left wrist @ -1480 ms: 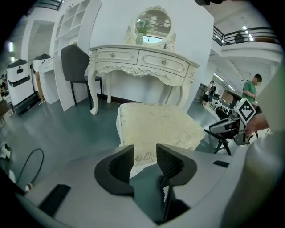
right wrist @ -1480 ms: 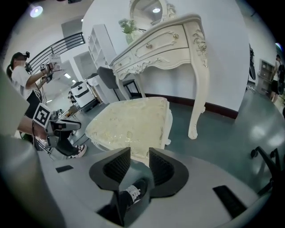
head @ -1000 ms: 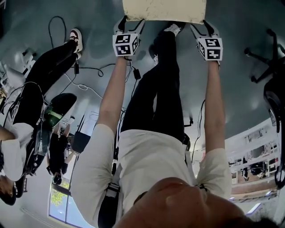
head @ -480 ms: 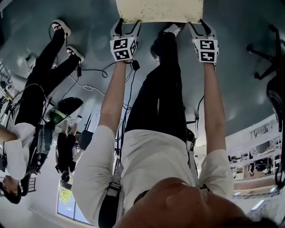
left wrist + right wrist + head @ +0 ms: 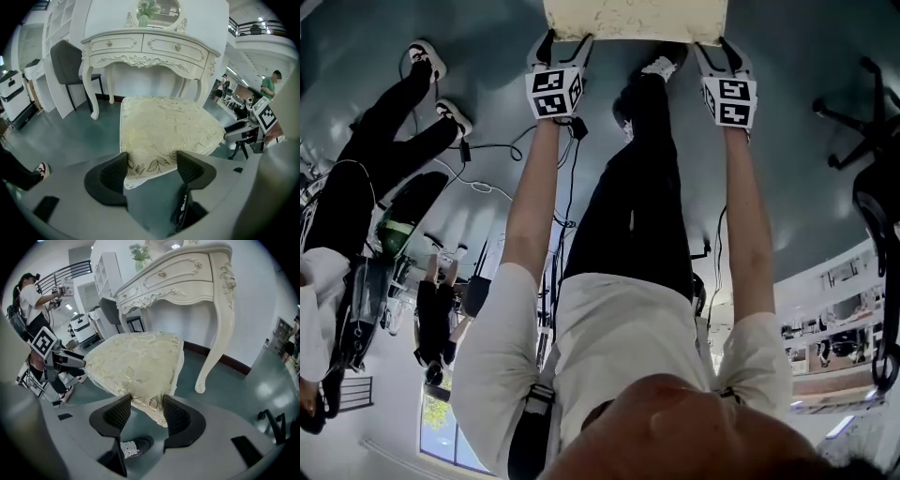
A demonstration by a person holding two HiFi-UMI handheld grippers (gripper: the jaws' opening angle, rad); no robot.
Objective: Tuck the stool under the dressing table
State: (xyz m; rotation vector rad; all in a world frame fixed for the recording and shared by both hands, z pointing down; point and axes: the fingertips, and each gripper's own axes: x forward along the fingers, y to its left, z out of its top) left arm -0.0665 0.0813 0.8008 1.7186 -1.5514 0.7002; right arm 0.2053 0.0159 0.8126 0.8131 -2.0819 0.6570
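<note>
The stool (image 5: 164, 131) has a cream cushion with a gold leaf pattern and stands on the teal floor just in front of the white carved dressing table (image 5: 150, 47). My left gripper (image 5: 151, 169) is shut on the cushion's near left corner. My right gripper (image 5: 146, 411) is shut on the near right corner of the stool (image 5: 136, 362), beside a curved leg of the dressing table (image 5: 216, 329). In the head view the stool (image 5: 635, 19) lies at the top edge, with the left gripper (image 5: 565, 39) and right gripper (image 5: 711, 43) at its corners.
A dark grey chair (image 5: 70, 65) stands left of the dressing table, with a white cabinet (image 5: 11, 93) further left. An office chair base (image 5: 853, 112) is at the right. Cables (image 5: 487, 150) trail on the floor near a bystander (image 5: 375, 159). The holder's shoe (image 5: 129, 448) is below the stool.
Both grippers and the stool have shifted slightly up in the head view, arms reaching further out. The bystander at the left has stepped further left.
</note>
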